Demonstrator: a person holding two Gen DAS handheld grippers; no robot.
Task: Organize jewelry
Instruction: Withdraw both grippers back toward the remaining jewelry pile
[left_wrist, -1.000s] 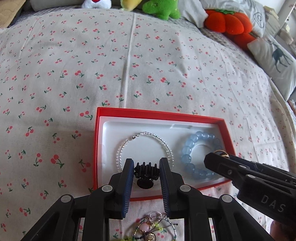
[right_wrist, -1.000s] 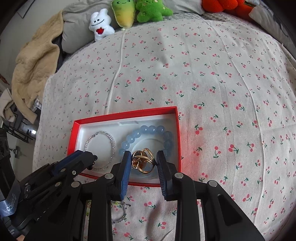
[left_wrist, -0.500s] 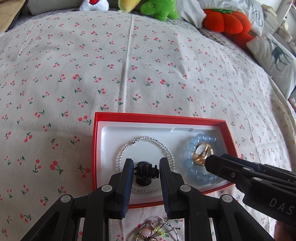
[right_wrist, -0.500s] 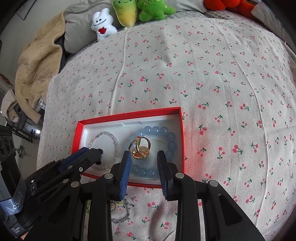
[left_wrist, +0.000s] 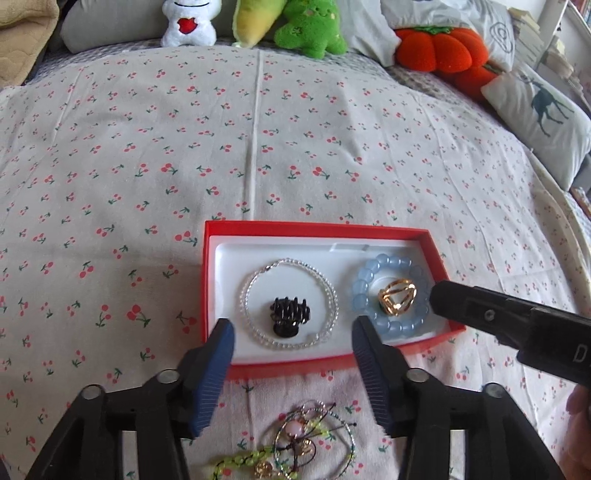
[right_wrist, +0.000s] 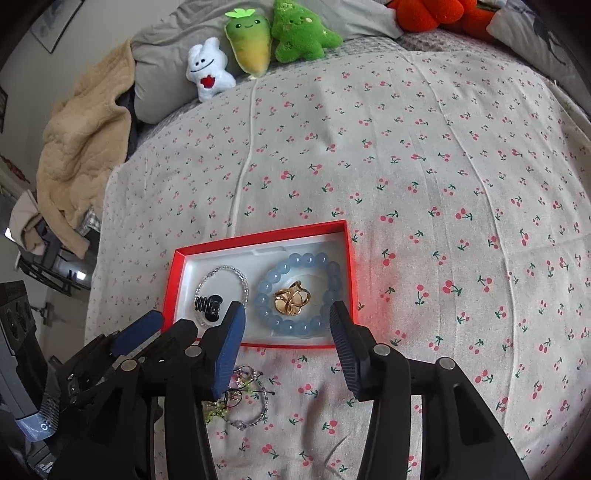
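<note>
A red box (left_wrist: 314, 227) (right_wrist: 258, 238) with a white lining lies on the cherry-print bed. Inside it a black hair claw (left_wrist: 290, 315) (right_wrist: 207, 305) rests within a clear bead bracelet (left_wrist: 288, 267) (right_wrist: 242, 278). A gold clip (left_wrist: 398, 301) (right_wrist: 291, 301) rests within a blue bead bracelet (left_wrist: 388, 326) (right_wrist: 295, 326). My left gripper (left_wrist: 291, 334) hovers above the claw, its jaws opening, nothing between them. My right gripper (right_wrist: 286, 317) hovers above the gold clip, jaws opening, also empty; in the left wrist view its black finger (left_wrist: 491, 314) reaches in from the right.
A tangle of loose bracelets and cords (left_wrist: 295, 446) (right_wrist: 240, 395) lies on the sheet just in front of the box. Plush toys (right_wrist: 258, 44) and pillows (left_wrist: 535, 114) line the far edge of the bed. A beige blanket (right_wrist: 81, 147) is heaped at the far left.
Both grippers let go and opened wide: the black claw now lies in the clear bracelet, the gold clip in the blue one. Both grippers drew back and up from the box.
</note>
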